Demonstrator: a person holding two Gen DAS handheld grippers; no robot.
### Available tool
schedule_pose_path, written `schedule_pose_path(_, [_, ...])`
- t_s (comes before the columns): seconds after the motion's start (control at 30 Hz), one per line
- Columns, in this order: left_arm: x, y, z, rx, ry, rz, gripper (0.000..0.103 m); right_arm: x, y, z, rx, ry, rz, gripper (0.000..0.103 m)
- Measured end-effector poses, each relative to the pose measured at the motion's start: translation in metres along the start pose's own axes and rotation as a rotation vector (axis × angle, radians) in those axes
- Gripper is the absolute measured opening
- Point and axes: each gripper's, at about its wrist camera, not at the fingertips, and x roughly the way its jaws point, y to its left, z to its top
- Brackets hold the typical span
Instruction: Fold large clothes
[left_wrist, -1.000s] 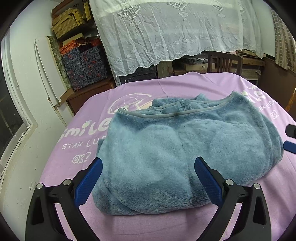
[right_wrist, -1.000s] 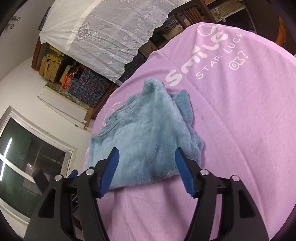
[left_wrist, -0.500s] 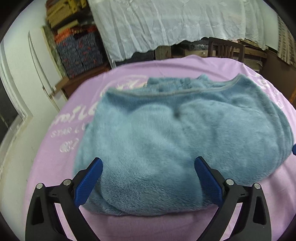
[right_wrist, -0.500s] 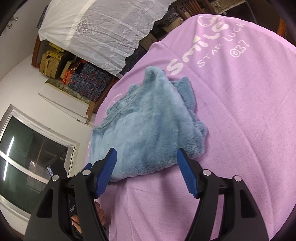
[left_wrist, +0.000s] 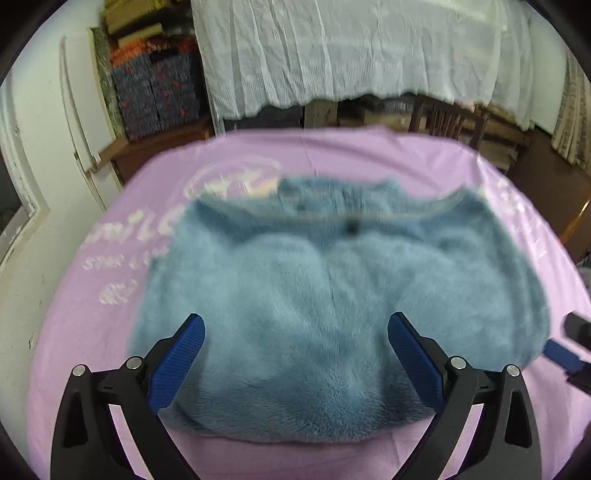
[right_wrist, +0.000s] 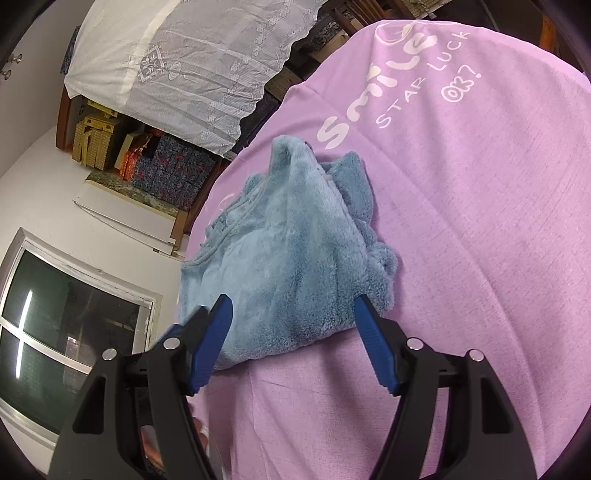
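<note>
We see the blue fleece garment (left_wrist: 332, 295) lying folded in a bundle on the purple tablecloth (left_wrist: 369, 158), towards the table's left edge in the right wrist view. Our left gripper (left_wrist: 295, 347) has its fingers spread wide, holding nothing, framing the garment's near edge; we cannot tell whether the pads touch the fleece. Our right gripper (right_wrist: 291, 332) is likewise spread wide and empty, its blue fingertips (right_wrist: 364, 314) at the bundle's near right corner.
</note>
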Motion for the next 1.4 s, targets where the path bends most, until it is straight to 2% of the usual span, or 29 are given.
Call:
schedule_pose_path(0.07, [0.019, -0.001, -0.010, 0.004, 0.034, -0.006, 0.100, 0.002, 0.001, -0.001, -0.001, 0.000, -0.005, 0.067])
schedule_pose_path(0.1, [0.020, -0.002, -0.011, 0.009, 0.013, -0.006, 0.100, 0.002, 0.001, -0.002, -0.004, -0.003, -0.009, 0.067])
schedule_pose_path(0.27, [0.020, -0.001, -0.012, -0.001, 0.023, -0.017, 0.100, 0.004, 0.005, -0.010, -0.015, -0.028, -0.029, 0.067])
schedule_pose_path(0.5, [0.017, 0.001, -0.015, -0.011, 0.008, -0.021, 0.100, 0.003, -0.005, -0.031, 0.070, -0.035, -0.008, 0.069])
schedule_pose_path(0.7, [0.017, 0.001, -0.015, -0.013, 0.007, -0.017, 0.100, 0.005, -0.008, -0.038, 0.157, -0.119, -0.087, 0.072])
schedule_pose_path(0.87, [0.016, 0.002, -0.015, -0.019, 0.010, -0.024, 0.100, 0.022, -0.002, -0.031, 0.272, -0.177, -0.115, 0.073])
schedule_pose_path(1.03, [0.003, 0.014, -0.013, -0.080, -0.004, -0.035, 0.100, 0.046, 0.001, -0.008, 0.342, -0.193, -0.111, 0.073])
schedule_pose_path(1.13, [0.004, 0.018, -0.011, -0.086, -0.009, -0.010, 0.100, 0.053, 0.002, 0.002, 0.303, -0.251, -0.130, 0.068])
schedule_pose_path(1.2, [0.016, 0.018, -0.012, -0.081, 0.027, -0.003, 0.100, 0.053, 0.000, 0.003, 0.254, -0.280, -0.157, 0.058])
schedule_pose_path(1.3, [0.019, 0.011, -0.010, -0.045, 0.020, 0.032, 0.100, 0.053, -0.004, 0.005, 0.248, -0.273, -0.139, 0.055])
schedule_pose_path(1.4, [0.020, 0.013, -0.010, -0.047, 0.023, 0.031, 0.100, 0.053, -0.001, 0.000, 0.222, -0.265, -0.157, 0.054])
